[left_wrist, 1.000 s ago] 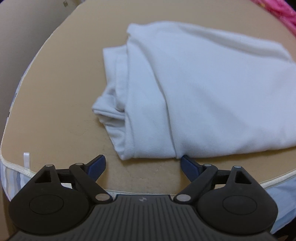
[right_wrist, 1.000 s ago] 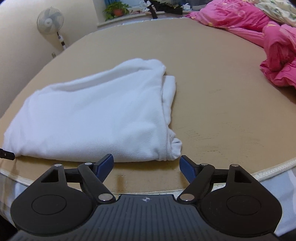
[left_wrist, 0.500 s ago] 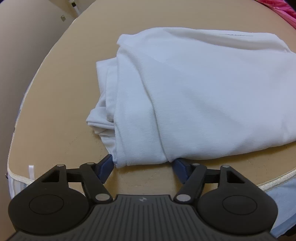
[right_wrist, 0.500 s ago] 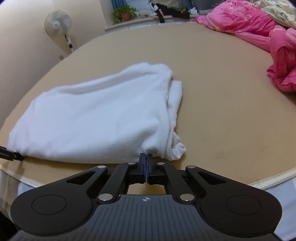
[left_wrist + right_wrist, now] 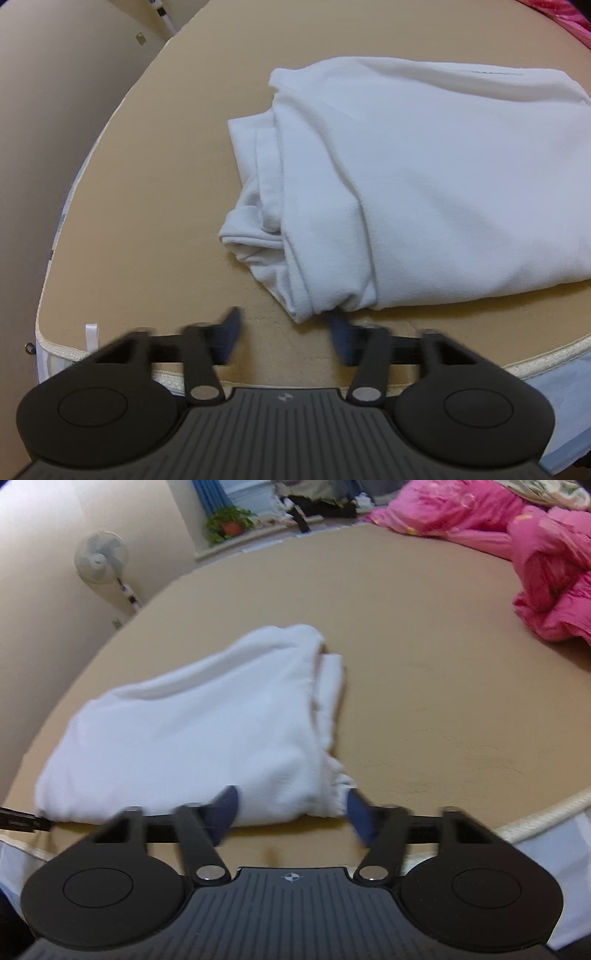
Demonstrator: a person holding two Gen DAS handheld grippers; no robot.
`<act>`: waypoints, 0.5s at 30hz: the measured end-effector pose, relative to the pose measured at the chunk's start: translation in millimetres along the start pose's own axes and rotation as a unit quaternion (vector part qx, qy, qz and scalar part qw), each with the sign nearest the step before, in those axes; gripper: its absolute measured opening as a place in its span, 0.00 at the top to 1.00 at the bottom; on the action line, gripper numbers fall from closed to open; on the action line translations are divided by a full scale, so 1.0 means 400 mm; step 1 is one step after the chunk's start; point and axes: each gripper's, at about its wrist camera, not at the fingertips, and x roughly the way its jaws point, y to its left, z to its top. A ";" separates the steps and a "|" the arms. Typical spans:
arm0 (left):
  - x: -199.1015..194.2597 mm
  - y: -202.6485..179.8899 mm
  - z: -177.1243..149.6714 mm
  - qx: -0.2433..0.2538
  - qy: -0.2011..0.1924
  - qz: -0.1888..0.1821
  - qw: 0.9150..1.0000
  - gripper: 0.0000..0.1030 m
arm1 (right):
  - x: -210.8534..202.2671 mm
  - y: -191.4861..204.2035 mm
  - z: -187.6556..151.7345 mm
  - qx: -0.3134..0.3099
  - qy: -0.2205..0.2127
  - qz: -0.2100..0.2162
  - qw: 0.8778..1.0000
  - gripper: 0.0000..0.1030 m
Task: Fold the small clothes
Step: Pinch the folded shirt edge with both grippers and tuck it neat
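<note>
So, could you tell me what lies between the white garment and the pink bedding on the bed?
Nothing: in the right wrist view, only bare tan mattress lies between the white garment and the pink bedding.

One folded white garment (image 5: 424,192) is lying on one tan bed (image 5: 155,206), filling the middle of both views. One standing fan (image 5: 99,562) is showing at the upper left of the right wrist view, one potted plant (image 5: 227,523) is sitting along the top edge, and one heap of pink bedding (image 5: 532,550) is filling the upper right corner.
</note>
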 end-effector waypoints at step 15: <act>0.013 -0.021 0.037 0.035 -0.015 -0.011 0.999 0.83 | 0.061 0.016 0.004 -0.035 0.031 -0.033 0.998 1.00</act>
